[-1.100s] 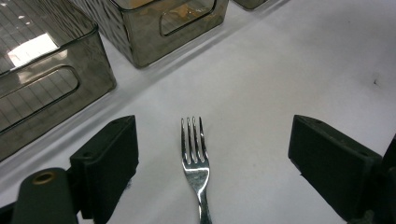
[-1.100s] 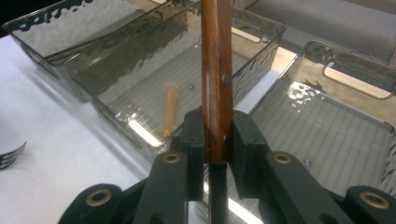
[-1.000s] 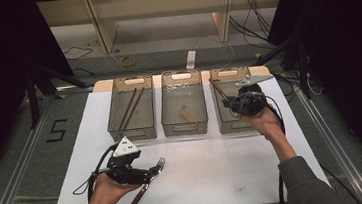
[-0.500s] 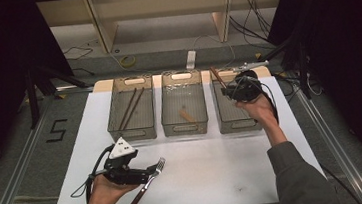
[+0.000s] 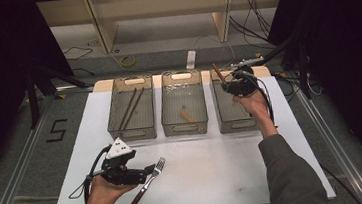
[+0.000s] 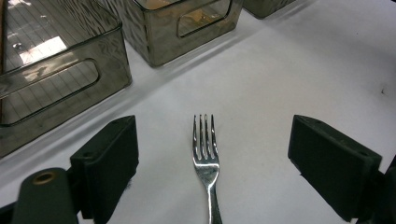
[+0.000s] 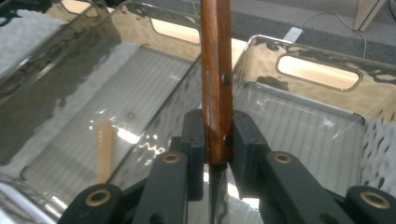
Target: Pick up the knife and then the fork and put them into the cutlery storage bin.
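The left gripper [image 6: 212, 154] stands released, its two jaws wide on either side of one silver metal fork [image 6: 206, 161], tines pointing away on the white table sheet [image 6: 299, 60]. Beyond stand three clear smoked plastic bins [image 5: 183, 109]. The right gripper [image 7: 215, 140] clamps one brown wooden riveted handle [image 7: 215, 79], upright between its jaws above the rightmost bin.

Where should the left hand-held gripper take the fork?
Grip the fork at the narrow neck just below the tines, coming straight down. It lies flat on the white table, centred between the open left hand-held gripper jaws, handle running back under it.
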Demonstrator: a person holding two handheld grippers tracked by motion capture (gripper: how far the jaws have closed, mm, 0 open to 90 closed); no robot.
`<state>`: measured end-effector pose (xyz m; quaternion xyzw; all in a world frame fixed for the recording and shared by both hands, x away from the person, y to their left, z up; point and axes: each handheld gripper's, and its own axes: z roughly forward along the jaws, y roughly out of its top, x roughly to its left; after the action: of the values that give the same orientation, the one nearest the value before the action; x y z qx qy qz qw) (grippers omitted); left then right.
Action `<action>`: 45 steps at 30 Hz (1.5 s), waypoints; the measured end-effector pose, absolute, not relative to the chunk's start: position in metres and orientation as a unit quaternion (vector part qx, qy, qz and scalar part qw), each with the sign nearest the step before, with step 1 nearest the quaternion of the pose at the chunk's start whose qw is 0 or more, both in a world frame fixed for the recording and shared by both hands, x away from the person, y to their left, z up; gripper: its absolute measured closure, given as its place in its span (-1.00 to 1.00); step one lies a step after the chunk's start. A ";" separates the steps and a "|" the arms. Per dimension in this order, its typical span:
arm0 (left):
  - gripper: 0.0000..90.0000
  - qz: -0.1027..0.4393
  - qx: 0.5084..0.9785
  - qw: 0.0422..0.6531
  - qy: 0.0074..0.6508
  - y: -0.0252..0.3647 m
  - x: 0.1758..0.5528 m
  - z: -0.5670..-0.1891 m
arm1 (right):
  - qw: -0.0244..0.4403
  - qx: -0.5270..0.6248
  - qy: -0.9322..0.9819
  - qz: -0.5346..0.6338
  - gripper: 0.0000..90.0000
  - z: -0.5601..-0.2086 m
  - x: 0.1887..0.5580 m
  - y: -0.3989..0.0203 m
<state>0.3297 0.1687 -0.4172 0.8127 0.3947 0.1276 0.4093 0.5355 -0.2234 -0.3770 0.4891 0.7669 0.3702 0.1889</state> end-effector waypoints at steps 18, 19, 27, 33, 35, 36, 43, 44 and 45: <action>-0.66 0.119 0.813 0.411 0.395 0.169 0.331 -0.419 | 0.185 0.530 0.753 0.343 0.56 -0.400 0.549 -0.222; -0.66 0.119 0.813 0.410 0.395 0.169 0.331 -0.419 | 0.183 0.533 0.751 0.344 0.44 -0.400 0.549 -0.222; -0.66 0.118 0.813 0.407 0.399 0.170 0.332 -0.420 | 0.175 0.523 0.760 0.344 0.09 -0.393 0.542 -0.224; -0.66 0.114 0.816 0.401 0.400 0.170 0.333 -0.420 | 0.178 0.490 0.779 0.349 -0.04 -0.383 0.523 -0.223; -0.66 0.114 0.817 0.400 0.400 0.170 0.333 -0.420 | 0.179 0.469 0.789 0.354 -0.07 -0.380 0.511 -0.219; -0.66 0.113 0.817 0.399 0.400 0.170 0.333 -0.420 | 0.177 0.464 0.792 0.356 -0.09 -0.379 0.507 -0.218; -0.66 0.111 0.817 0.397 0.403 0.170 0.333 -0.421 | 0.161 0.418 0.809 0.381 -0.17 -0.378 0.471 -0.206; -0.66 0.111 0.817 0.397 0.403 0.170 0.333 -0.421 | 0.161 0.412 0.811 0.383 -0.17 -0.378 0.465 -0.205; -0.66 0.111 0.818 0.396 0.403 0.170 0.333 -0.421 | 0.160 0.407 0.812 0.386 -0.18 -0.378 0.461 -0.203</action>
<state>0.3333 0.1696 -0.4209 0.8177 0.4026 0.1111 0.3961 0.4608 -0.2033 -0.3776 0.4069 0.8122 0.3860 0.1602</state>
